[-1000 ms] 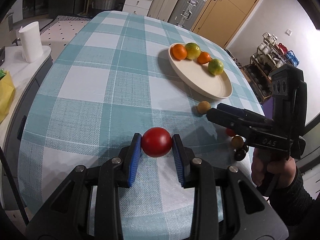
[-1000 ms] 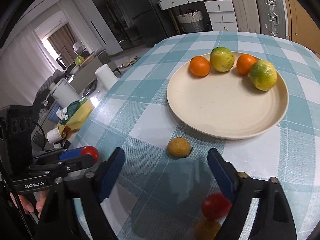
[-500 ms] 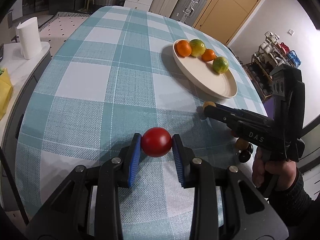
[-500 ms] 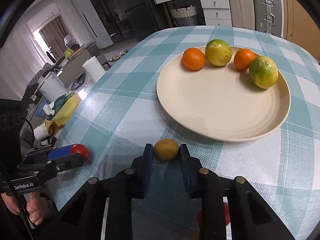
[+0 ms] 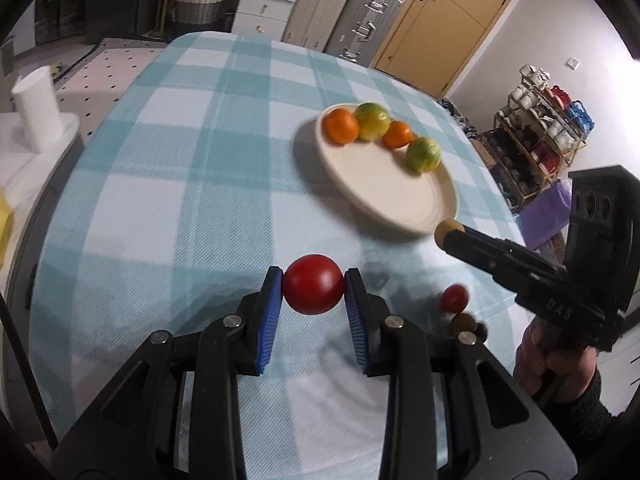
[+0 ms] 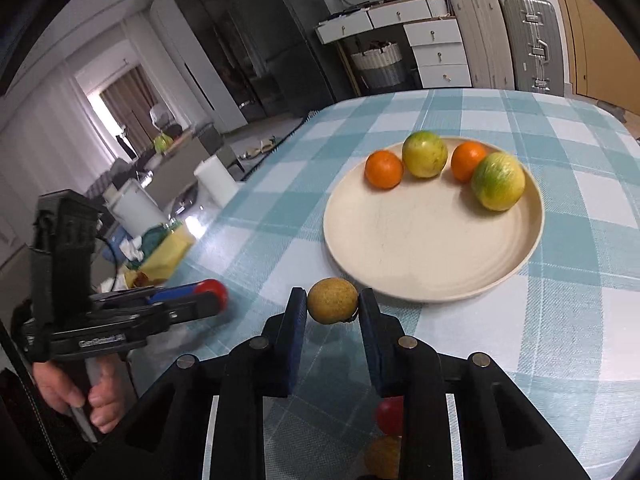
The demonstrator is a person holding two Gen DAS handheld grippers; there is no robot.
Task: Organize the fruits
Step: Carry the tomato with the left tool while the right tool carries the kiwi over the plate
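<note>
1. Two grippers were loaded: left gripper [image 5: 313,286] clamped a red tomato [image 5: 313,284] above the checked tablecloth [image 5: 180,200].
2. Right gripper [image 6: 332,304] had just closed on a small brown fruit [image 6: 332,301], just beside the plate [image 6: 420,248] rim.
3. Plate held two oranges [image 6: 383,169] and two green-yellow citrus [image 6: 498,181].
4. Small red fruit [image 5: 454,298] sat on the cloth near the right gripper.

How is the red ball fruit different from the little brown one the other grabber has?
The red fruit is shiny, smooth and bright red; the brown fruit is dull, speckled yellow-brown. The red fruit sits in the left hand-held gripper; the brown fruit sits in the right hand-held gripper, nearer the plate. The red one looks a bit bigger. Both are round and squeezed between blue pads.
</note>
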